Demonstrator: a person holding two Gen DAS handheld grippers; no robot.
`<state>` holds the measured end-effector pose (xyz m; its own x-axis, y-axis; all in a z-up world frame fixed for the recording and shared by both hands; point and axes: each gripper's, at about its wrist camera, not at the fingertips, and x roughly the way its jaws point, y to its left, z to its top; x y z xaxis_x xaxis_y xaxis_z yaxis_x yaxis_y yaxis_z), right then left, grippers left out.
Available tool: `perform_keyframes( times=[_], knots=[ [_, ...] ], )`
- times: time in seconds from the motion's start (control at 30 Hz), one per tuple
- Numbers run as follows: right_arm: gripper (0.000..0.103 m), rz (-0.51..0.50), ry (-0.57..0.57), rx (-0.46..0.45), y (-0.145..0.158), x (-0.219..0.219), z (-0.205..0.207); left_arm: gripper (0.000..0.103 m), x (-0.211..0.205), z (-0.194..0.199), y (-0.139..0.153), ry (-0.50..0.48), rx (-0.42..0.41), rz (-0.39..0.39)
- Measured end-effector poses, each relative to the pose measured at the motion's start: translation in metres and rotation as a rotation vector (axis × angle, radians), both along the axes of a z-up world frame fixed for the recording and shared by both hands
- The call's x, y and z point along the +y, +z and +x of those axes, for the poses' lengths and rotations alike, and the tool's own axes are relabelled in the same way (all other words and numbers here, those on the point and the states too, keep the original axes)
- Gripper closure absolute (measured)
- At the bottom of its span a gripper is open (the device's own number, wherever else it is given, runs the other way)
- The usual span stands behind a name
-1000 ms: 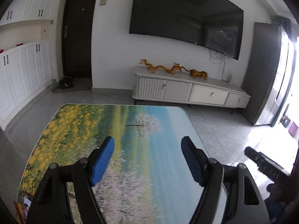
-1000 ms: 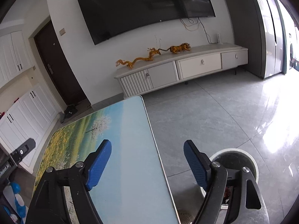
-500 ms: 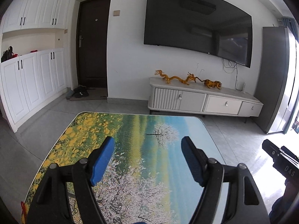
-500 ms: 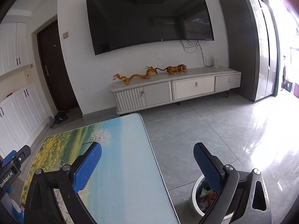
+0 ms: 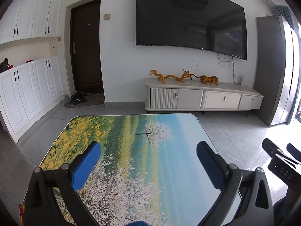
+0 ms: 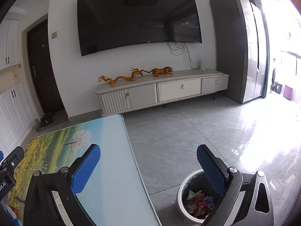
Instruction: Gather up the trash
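Blue-padded and spread wide with nothing between them, both the left gripper point(image 5: 147, 162) and right gripper point(image 6: 148, 163) hang level over the printed table point(image 5: 131, 131), likely because the trash point(image 6: 197, 202) already fills 1 white bin point(image 6: 181, 203) under the right gripper's right finger.

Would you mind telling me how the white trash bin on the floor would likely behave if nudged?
The trash bin looks round and squat, so it would probably slide on the glossy tile rather than tip. Holding only crumpled wrappers, it is likely light.
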<state>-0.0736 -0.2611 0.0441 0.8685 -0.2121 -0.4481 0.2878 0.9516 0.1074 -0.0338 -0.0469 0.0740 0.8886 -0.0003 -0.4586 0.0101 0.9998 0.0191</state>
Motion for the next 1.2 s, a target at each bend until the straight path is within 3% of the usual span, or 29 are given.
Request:
perform_keyframes(
  times=[0.5,0.87,1.2],
  knots=[
    [0.0,-0.055,-0.073,-0.05,0.006,-0.011,-0.014,0.0,-0.007,-0.008,0.0,-0.027,-0.022,0.006],
    [0.0,-0.07,-0.105,-0.047,0.007,-0.019,-0.025,0.0,-0.023,-0.017,-0.004,-0.106,0.009,0.01],
    [0.0,-0.069,-0.112,-0.048,0.006,-0.02,-0.032,0.0,-0.026,-0.018,-0.003,-0.122,0.03,-0.003]
  ],
)
